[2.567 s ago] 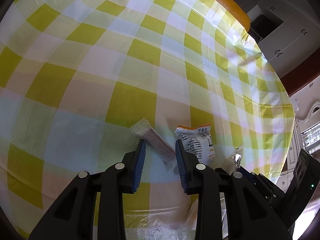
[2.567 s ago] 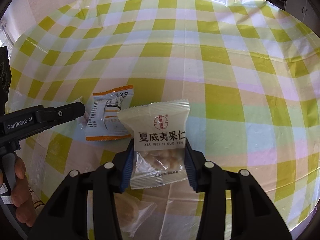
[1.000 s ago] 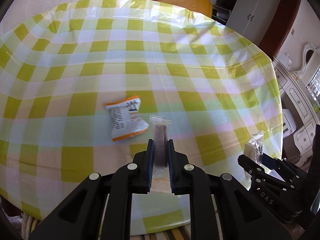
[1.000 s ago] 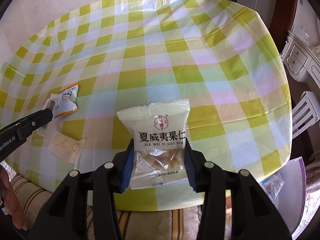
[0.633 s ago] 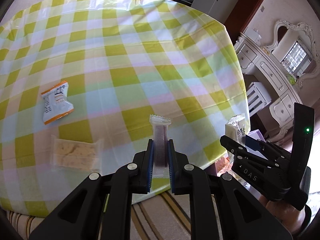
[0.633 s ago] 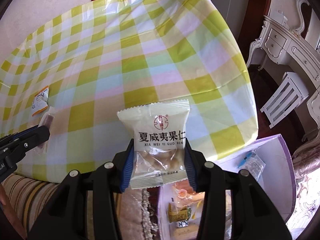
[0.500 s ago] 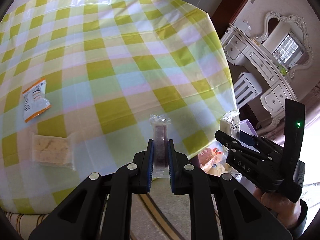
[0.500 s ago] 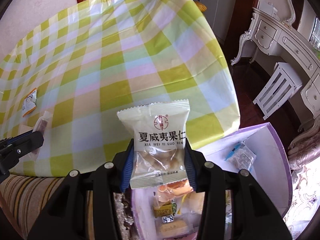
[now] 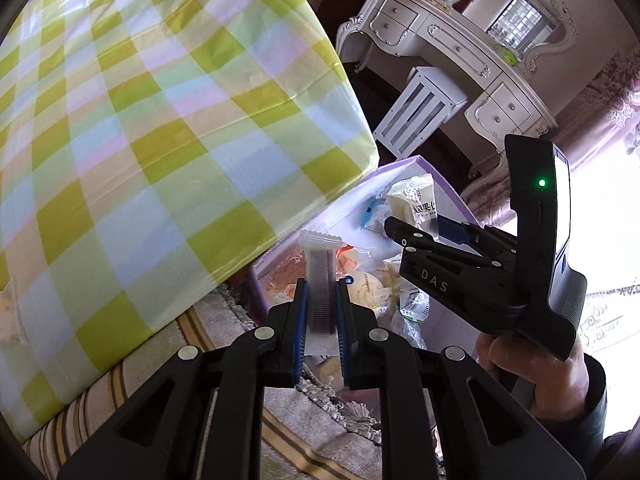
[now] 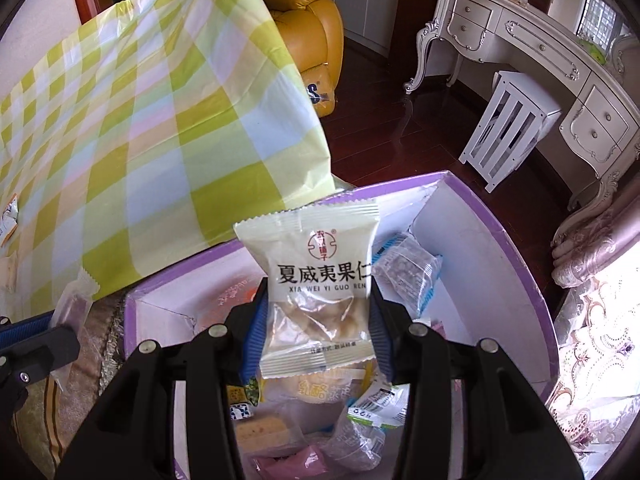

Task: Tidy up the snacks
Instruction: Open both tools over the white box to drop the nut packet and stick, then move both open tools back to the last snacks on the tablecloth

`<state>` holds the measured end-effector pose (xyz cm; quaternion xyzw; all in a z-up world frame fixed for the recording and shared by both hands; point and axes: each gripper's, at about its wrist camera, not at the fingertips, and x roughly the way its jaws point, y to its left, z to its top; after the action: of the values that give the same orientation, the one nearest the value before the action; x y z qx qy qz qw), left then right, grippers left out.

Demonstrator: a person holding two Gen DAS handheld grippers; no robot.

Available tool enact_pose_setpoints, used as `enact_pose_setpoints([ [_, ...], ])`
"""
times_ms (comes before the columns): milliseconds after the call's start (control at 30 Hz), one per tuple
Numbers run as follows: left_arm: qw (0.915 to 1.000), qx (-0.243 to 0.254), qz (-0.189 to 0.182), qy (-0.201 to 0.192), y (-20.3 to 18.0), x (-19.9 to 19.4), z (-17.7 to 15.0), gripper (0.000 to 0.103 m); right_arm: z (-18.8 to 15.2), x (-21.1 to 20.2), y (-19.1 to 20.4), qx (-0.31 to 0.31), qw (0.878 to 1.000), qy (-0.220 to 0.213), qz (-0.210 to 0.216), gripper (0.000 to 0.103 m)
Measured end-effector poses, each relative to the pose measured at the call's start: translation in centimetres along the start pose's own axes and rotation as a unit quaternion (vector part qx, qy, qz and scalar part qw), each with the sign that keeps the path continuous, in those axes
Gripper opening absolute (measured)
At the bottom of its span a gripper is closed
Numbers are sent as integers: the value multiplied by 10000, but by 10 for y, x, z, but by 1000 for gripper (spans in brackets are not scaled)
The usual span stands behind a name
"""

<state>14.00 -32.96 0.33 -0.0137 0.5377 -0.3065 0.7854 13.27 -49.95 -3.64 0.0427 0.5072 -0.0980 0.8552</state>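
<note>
The purple box [image 10: 500, 240] holds assorted snack packets; 2 grippers above (both clamped) carry a slim bar [image 9: 320, 292] and nut packet [image 10: 320, 280].

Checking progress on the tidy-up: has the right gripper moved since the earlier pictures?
Yes. The right gripper, shut on the nut packet, has gone from over the checked tablecloth past its edge to above the purple box.

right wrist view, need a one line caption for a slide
Right gripper holds a nut packet over a purple box of snacks beside the checked table.
</note>
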Motion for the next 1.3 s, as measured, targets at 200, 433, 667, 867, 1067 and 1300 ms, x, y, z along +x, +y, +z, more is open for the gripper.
enact_pose_setpoints([
  [200, 9995, 174, -182, 204, -16, 10, -3, 16, -7, 3, -18, 152, 9998, 44, -127, 47],
  [433, 9998, -11, -149, 153, -10, 7, -4, 46, -9, 1, -22, 225, 9996, -4, -172, 68],
  [667, 10000, -64, -75, 10, -6, -1, -5, 51, -7, -4, -15, 158, 9997, -62, -163, 76],
  [867, 9996, -235, 33, -166, 10, -14, -6, 53, -5, -7, -2, 36, 9999, -76, -111, 77],
  [1067, 9977, -535, 191, -362, 38, -32, -11, 53, -3, -11, 11, -82, 9999, -98, 14, 77],
  [1300, 9907, -1028, 510, -727, 82, -65, -24, 59, 0, -19, 37, -312, 9992, -144, 201, 77],
])
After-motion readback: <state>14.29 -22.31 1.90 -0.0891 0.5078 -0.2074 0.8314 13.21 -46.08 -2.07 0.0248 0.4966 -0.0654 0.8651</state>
